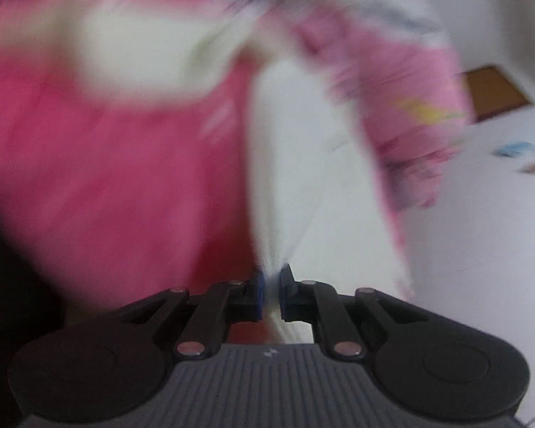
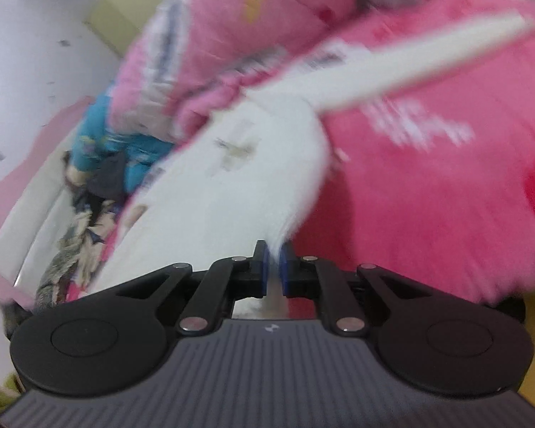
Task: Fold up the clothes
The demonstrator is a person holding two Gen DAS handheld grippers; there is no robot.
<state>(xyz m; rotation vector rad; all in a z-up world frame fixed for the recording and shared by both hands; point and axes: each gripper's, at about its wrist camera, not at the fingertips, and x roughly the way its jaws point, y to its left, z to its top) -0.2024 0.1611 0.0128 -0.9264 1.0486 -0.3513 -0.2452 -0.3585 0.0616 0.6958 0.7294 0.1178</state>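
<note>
Both views are blurred by motion. A white garment (image 1: 296, 178) runs up from my left gripper (image 1: 271, 290), whose blue pads are shut on its edge. Left of it lies bright pink cloth (image 1: 107, 178), and a paler pink printed sleeve (image 1: 410, 107) hangs on the right. In the right wrist view the same white garment (image 2: 232, 185) stretches away from my right gripper (image 2: 275, 267), which is shut on a fold of it. A white band (image 2: 410, 57) crosses the bright pink cloth (image 2: 428, 178) to the upper right.
A heap of mixed clothes, blue (image 2: 125, 142) and patterned (image 2: 75, 235), sits at the left by a pink-rimmed edge (image 2: 3, 192). The pale surface (image 1: 481, 232) spreads to the right in the left wrist view, with a brown patch (image 1: 495, 92) beyond it.
</note>
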